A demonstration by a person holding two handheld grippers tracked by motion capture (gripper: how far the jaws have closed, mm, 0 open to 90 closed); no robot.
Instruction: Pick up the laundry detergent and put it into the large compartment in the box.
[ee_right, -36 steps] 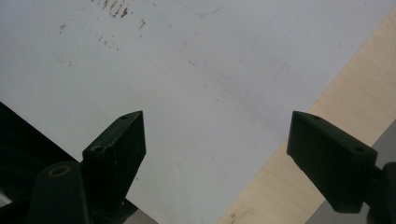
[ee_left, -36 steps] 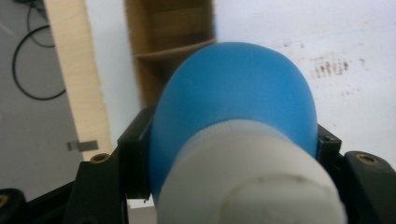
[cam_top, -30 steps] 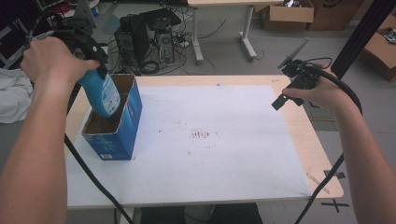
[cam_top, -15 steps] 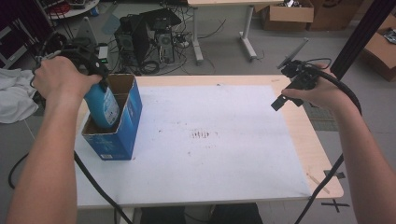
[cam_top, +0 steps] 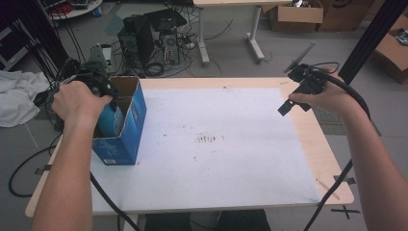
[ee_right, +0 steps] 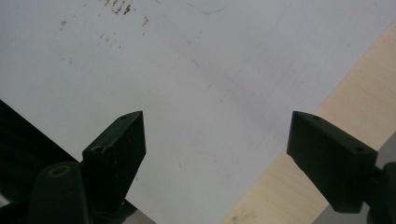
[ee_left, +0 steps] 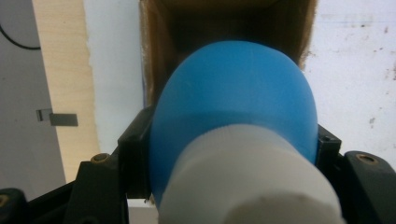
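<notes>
My left gripper (cam_top: 103, 94), at the left of the high view, has its jaws clamped on a blue bottle (ee_left: 233, 102): smooth, rounded plastic with a matte sheen, topped by a chunky white cap (ee_left: 247, 182) with a faintly ridged rim. In the left gripper view the black jaws press against both flanks of the bottle's shoulder. The bottle sits partly down inside an open cardboard box (cam_top: 126, 126), glossy blue print outside and raw brown board inside, standing at the left edge of the surface.

My right gripper (cam_top: 294, 98) hangs at the upper right of the high view, its blocky, angular black jaws spread wide with nothing between them; in the right gripper view they frame bare white sheet and a strip of pale wood.

The surface (cam_top: 231, 163) is a light wooden top covered by a flat white sheet (ee_right: 196, 84), scuffed with small dark specks near its middle. Black tape marks (cam_top: 344, 180) sit at its lower right. Beyond it lies a grey floor with computer towers (cam_top: 146, 41) and tangled cables in the upper left, cardboard cartons (cam_top: 293, 14) in the upper right, and a white cloth (cam_top: 17, 96) at the far left.
</notes>
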